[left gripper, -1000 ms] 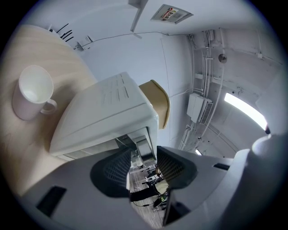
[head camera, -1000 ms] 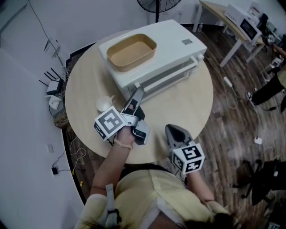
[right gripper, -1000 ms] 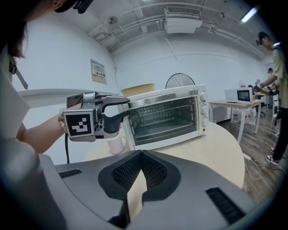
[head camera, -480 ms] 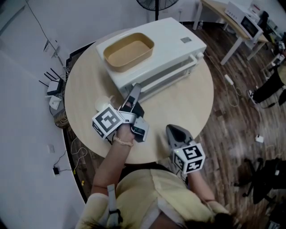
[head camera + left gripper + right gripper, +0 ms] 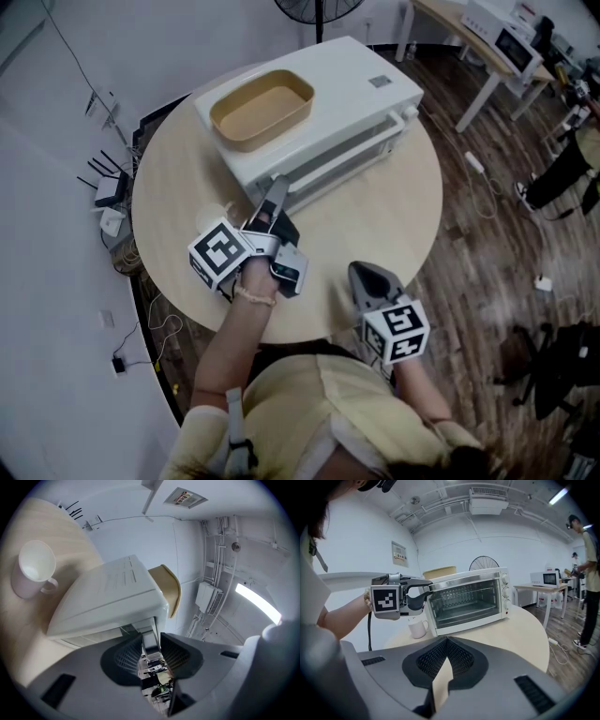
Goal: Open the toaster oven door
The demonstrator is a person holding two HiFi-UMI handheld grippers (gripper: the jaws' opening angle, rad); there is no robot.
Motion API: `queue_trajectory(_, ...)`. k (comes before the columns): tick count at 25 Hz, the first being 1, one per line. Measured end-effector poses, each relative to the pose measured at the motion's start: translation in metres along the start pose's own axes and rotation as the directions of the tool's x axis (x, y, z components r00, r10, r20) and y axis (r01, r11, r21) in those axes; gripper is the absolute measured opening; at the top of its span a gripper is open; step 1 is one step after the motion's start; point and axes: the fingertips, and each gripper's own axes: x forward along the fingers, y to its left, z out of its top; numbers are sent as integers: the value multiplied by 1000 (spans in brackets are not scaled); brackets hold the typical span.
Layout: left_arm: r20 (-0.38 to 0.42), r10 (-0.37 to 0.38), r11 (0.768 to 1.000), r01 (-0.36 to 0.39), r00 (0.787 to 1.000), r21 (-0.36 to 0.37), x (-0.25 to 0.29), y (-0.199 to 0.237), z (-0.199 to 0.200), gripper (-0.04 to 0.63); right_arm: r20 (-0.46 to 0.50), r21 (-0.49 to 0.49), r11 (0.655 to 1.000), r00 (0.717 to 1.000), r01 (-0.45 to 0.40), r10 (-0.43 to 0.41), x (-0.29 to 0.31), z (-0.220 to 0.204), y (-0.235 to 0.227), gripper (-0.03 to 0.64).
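Observation:
A white toaster oven [image 5: 319, 103] stands on the round wooden table [image 5: 384, 216], and its glass door [image 5: 464, 601] is closed. My left gripper [image 5: 274, 192] reaches the left end of the door handle [image 5: 352, 148]. Its jaws are closing with the white handle bar [image 5: 150, 641] between the pads, which are close on both sides but not clearly pressing. From the right gripper view, the left gripper [image 5: 417, 595] sits at the door's upper left corner. My right gripper [image 5: 361, 272] hovers near the table's front edge, shut and empty.
A tan tray [image 5: 261, 108] lies on top of the oven. A white mug [image 5: 418, 629] stands on the table left of the oven, close under my left gripper. A fan [image 5: 483, 563], a second table with a microwave [image 5: 546, 579] and a standing person [image 5: 590, 573] are beyond.
My left gripper has edged forward onto the handle's left end and its jaws have narrowed around the bar. The right gripper has stayed where it was.

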Motion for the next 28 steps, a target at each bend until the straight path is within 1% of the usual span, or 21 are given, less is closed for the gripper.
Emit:
queue_trajectory(6, 26, 9, 1000, -9, 1000, -16, -2, 2, 1, 118, 1, -1, 1000, 1000, 24, -24, -3, -2, 0, 3)
queue_trajectory(8, 22, 17, 1000, -17, 1000, -13, -4, 2, -3, 114, 0, 2, 999, 999, 32, -32, -4, -2, -1, 3)
queue_trajectory(12, -8, 14, 1000, -14, 1000, 14, -8, -1, -16, 110, 13, 8, 999, 999, 53, -53, -6, -1, -6, 3)
queue_trajectory(15, -25, 0, 1000, 0, 1000, 22, -9, -4, -20, 110, 20, 6, 998, 998, 55, -55, -6, 2, -4, 3)
queue_trajectory(20, -59, 2, 999, 0, 998, 40, -13, -1, -29, 109, 14, 12, 997, 997, 70, -70, -10, -3, -2, 3)
queue_trajectory(24, -88, -34, 999, 38, 996, 39, -15, -9, -39, 106, 9, 24, 996, 996, 86, -87, -14, -9, -4, 3)
queue_trajectory(28, -130, -45, 997, 52, 990, 51, -17, -10, -49, 104, 13, 35, 993, 993, 113, -113, -18, -10, -8, 3)
